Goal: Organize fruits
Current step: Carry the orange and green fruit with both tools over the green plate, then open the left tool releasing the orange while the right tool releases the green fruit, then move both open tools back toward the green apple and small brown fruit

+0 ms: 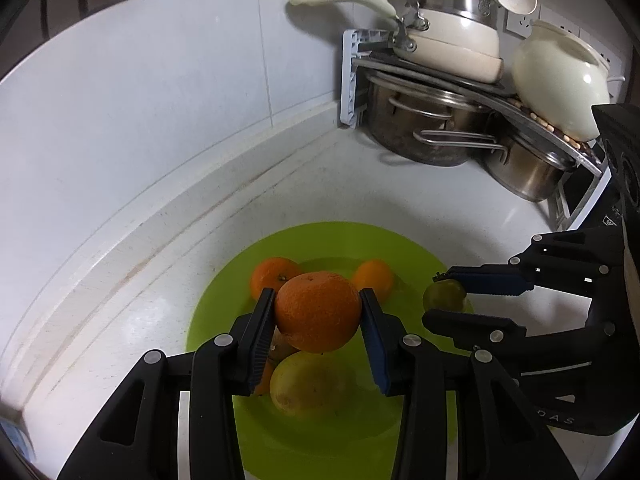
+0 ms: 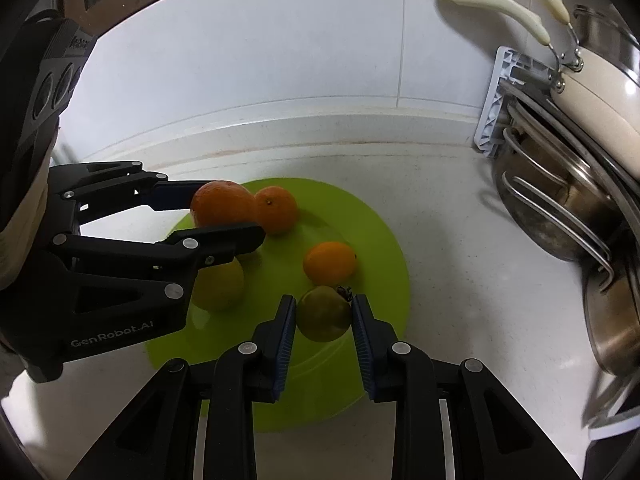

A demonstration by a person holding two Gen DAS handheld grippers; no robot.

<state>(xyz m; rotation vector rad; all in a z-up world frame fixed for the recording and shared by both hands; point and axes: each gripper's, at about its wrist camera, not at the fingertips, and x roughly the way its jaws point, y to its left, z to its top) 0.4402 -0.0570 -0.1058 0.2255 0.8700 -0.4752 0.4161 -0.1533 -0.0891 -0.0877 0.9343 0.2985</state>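
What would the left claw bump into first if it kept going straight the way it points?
Probably the yellow-green fruit on the green plate, just under the big orange held by the left claw; depth is hard to judge.

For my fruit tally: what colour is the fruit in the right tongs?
Dull olive green with a brownish tinge, clearest in the right wrist view.

The large orange (image 1: 318,310) sits between the left gripper's (image 1: 318,304) jaws, above the round green plastic plate (image 1: 360,240). Beneath those jaws lies the yellow-green lemon (image 1: 306,384); beyond them, two smaller oranges (image 1: 272,274) on the plate. The greenish-brown round fruit (image 2: 323,314) sits between the right gripper's (image 2: 324,316) jaws.
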